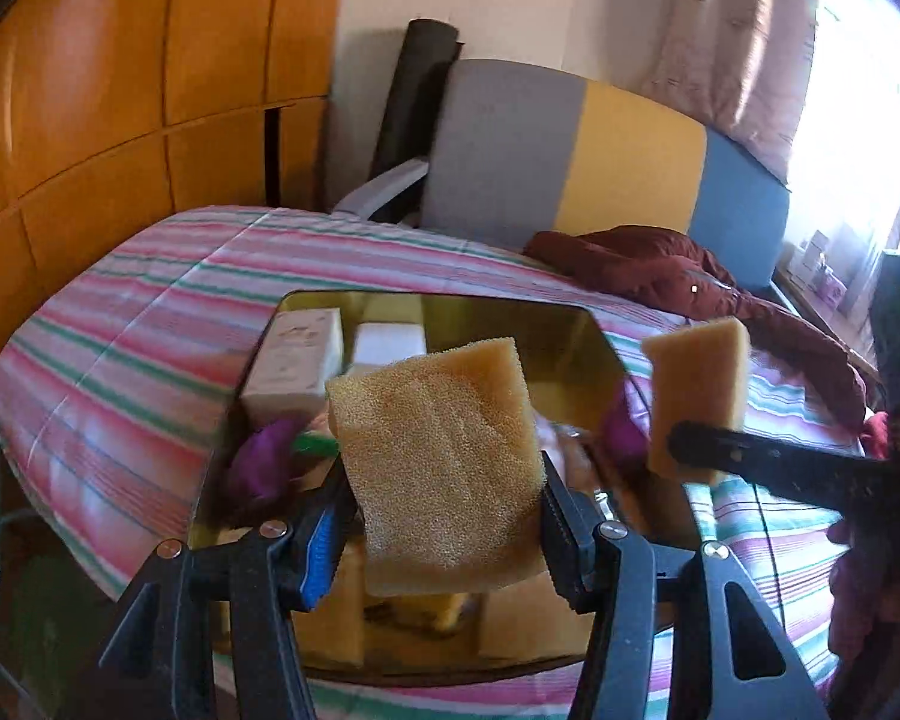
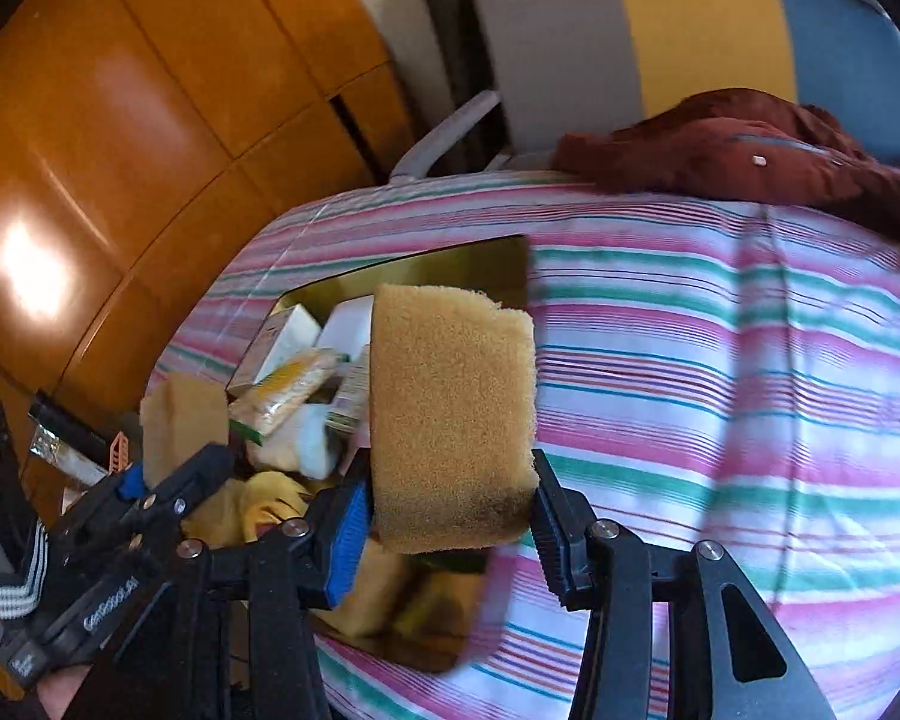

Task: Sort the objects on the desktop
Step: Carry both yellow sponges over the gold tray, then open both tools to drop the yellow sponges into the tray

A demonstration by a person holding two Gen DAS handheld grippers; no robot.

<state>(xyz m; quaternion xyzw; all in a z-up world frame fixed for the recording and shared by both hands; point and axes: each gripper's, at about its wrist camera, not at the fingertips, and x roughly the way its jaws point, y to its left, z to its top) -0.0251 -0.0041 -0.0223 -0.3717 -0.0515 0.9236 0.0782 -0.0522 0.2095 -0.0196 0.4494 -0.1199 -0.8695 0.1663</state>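
My left gripper is shut on a yellow sponge and holds it above a gold tray on the striped bed. My right gripper is shut on a second yellow sponge, which also shows in the left wrist view over the tray's right edge. The tray holds white boxes, a purple thing, a snack packet and yellow items. The left gripper with its sponge shows at the left of the right wrist view.
The bed has a pink, green and white striped cover. A dark red garment lies at its far side before a grey, yellow and blue headboard. Orange wooden cabinets stand at the left.
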